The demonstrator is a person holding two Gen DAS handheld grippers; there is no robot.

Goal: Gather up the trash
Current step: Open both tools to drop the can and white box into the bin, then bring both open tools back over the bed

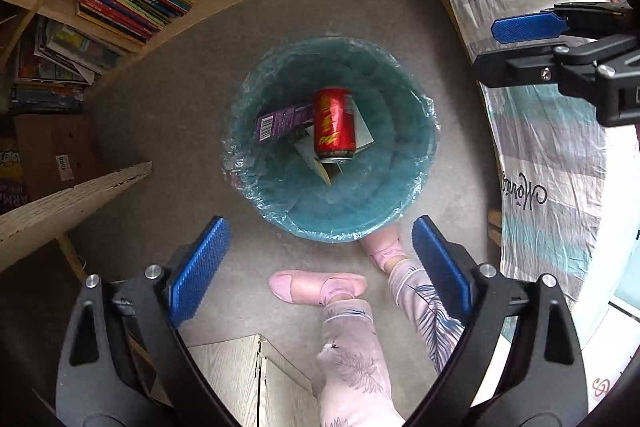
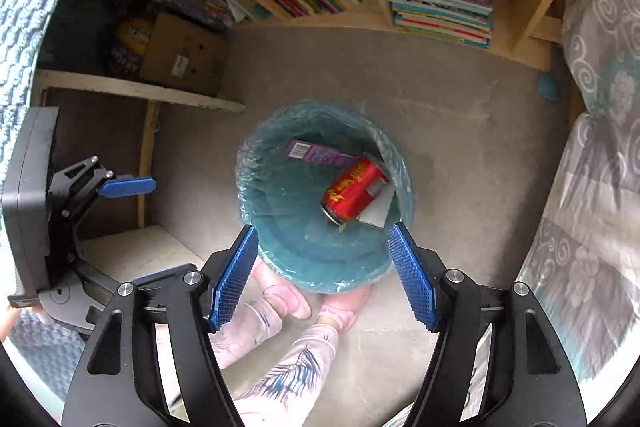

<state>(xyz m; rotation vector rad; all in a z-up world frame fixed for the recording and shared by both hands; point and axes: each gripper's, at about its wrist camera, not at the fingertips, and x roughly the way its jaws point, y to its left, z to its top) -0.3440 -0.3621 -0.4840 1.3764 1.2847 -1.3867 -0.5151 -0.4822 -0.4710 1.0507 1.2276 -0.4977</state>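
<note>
Inside round plastic-lined bin (image 1: 416, 147) | glossy red can (image 1: 334, 125) | perhaps cardboard (image 1: 280, 121)

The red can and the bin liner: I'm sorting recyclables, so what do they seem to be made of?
The red can looks like thin metal, probably aluminium: glossy printed wall with bright highlights and a silvery end rim. The bin liner looks like thin clear plastic film: it wrinkles and glints over the rim of the teal bin, which itself appears to be smooth moulded plastic.

Left tool (image 1: 320, 263) and right tool (image 2: 324, 275): black plastic arms, silver screws, blue ribbed pads (image 1: 198, 273). Person wears pale pink trousers (image 1: 352, 355) with blue-grey leaf print, and pink slippers (image 1: 316, 287).
</note>
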